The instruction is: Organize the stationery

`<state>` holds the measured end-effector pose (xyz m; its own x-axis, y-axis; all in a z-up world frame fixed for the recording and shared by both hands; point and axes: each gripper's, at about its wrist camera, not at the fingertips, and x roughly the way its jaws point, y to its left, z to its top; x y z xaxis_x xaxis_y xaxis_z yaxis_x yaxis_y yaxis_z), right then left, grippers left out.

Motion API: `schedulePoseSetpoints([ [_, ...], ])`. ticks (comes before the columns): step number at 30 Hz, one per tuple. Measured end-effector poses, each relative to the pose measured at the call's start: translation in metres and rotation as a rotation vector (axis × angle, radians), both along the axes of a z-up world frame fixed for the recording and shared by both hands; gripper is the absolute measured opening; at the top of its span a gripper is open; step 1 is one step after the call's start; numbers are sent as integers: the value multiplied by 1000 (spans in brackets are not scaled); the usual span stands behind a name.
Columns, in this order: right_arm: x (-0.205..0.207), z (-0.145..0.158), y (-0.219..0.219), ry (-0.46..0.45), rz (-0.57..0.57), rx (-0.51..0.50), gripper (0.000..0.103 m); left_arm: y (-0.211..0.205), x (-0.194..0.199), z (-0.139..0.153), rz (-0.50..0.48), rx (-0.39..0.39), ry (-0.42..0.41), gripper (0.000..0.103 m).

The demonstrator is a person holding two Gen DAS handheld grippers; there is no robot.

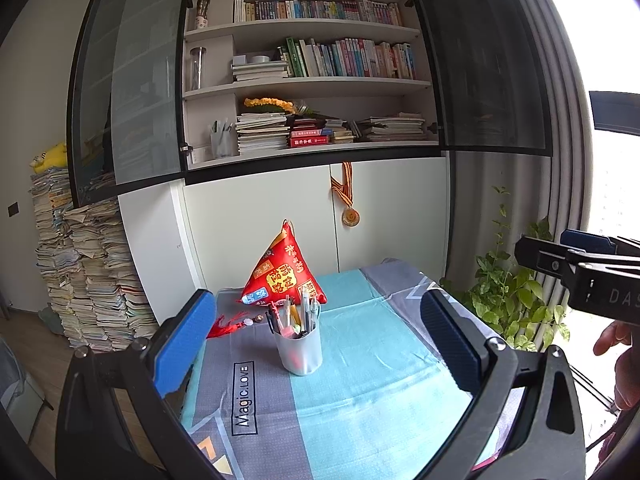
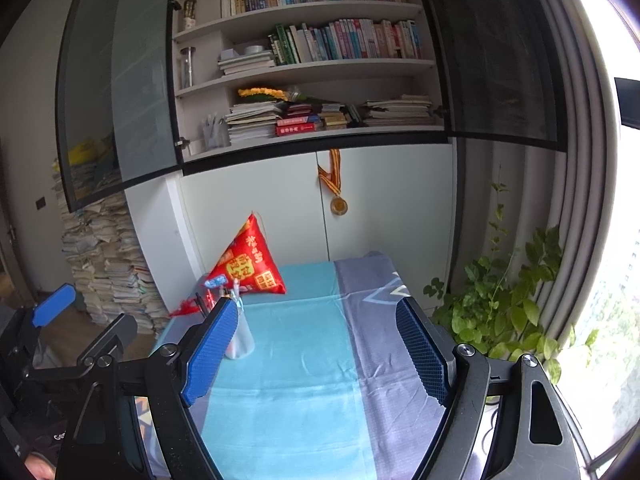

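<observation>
- Right now I hold both tools back from the pen cup [image 1: 299, 350], my landmark here; the left gripper [image 1: 316, 344] has its jaws spread wide with nothing between the pads, the cup framed in the gap but well short of them.
- The right gripper [image 2: 316, 350] likewise stands wide open and empty, with bare cloth between its pads; the cup sits just behind its left pad in that view.
- The cup stands upright on the tabletop [image 1: 360, 392], on the seam where the grey panel of the cloth meets the teal one, and it is packed with pens [image 1: 294, 314] standing on end.
- I see no loose stationery on the cloth around the cup, so I judge the gathering largely done; what may remain is moving the cup itself, though I cannot be sure.
- Just behind the cup lies a red tassel [image 1: 226, 326], and beyond it a red pyramid-shaped pouch [image 1: 282, 270].
- Far behind the cup, a white cabinet [image 1: 260, 216] carries a hanging medal [image 1: 351, 216], with bookshelves [image 1: 312, 84] above, where a second holder [image 1: 221, 140] stands.
</observation>
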<state>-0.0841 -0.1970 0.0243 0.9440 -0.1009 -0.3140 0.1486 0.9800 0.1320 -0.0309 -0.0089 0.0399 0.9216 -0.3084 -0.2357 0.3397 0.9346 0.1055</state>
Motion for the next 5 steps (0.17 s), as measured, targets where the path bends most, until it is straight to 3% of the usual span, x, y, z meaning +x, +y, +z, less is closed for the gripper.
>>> schedulePoseSetpoints([
  [5,0,2,2,-3,3,-13,82,1,0,1,-4,-6,0,102],
])
